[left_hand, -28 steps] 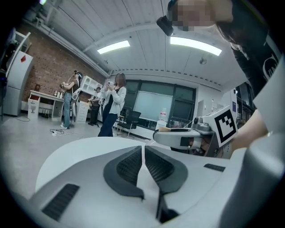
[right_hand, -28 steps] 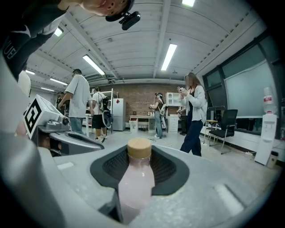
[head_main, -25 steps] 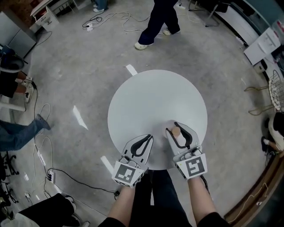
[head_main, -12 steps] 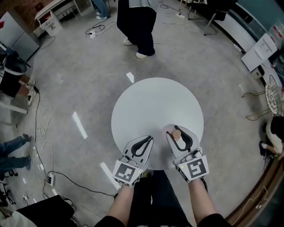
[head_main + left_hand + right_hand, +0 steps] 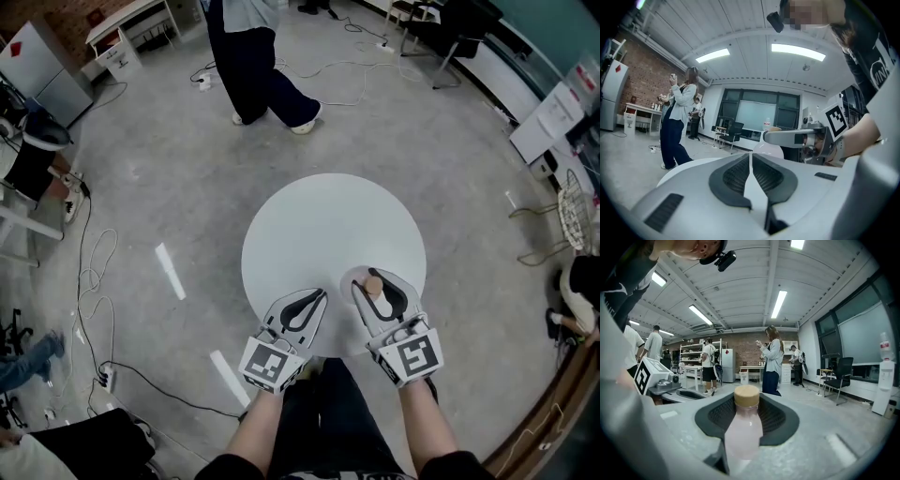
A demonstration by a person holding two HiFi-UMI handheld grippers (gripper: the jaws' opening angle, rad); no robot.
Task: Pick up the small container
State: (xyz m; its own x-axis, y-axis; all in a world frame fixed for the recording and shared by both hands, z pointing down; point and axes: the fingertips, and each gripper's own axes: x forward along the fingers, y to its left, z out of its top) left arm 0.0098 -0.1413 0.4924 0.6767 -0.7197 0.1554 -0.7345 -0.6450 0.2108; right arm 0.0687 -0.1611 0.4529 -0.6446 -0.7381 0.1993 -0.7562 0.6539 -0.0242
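The small container is a pale pink bottle (image 5: 743,432) with a tan cap, upright between the dark pads of my right gripper (image 5: 746,401), which is shut on it. From the head view the bottle (image 5: 373,284) sits in the right gripper (image 5: 371,274), above the near right part of the round white table (image 5: 319,225). My left gripper (image 5: 317,297) hovers beside it on the left, shut and holding nothing. Its pads (image 5: 740,173) meet in the left gripper view, where the right gripper's arm (image 5: 797,137) shows at the right.
A person in dark trousers (image 5: 253,56) walks on the floor beyond the table. Cables (image 5: 89,281) trail over the floor at the left. A wire chair (image 5: 581,197) and desks stand at the right. Several people stand near shelves (image 5: 701,364) in the right gripper view.
Both grippers have risen together, and the table looks smaller and farther below them. The bottle has stayed in the right gripper. The walking person beyond the table has moved left.
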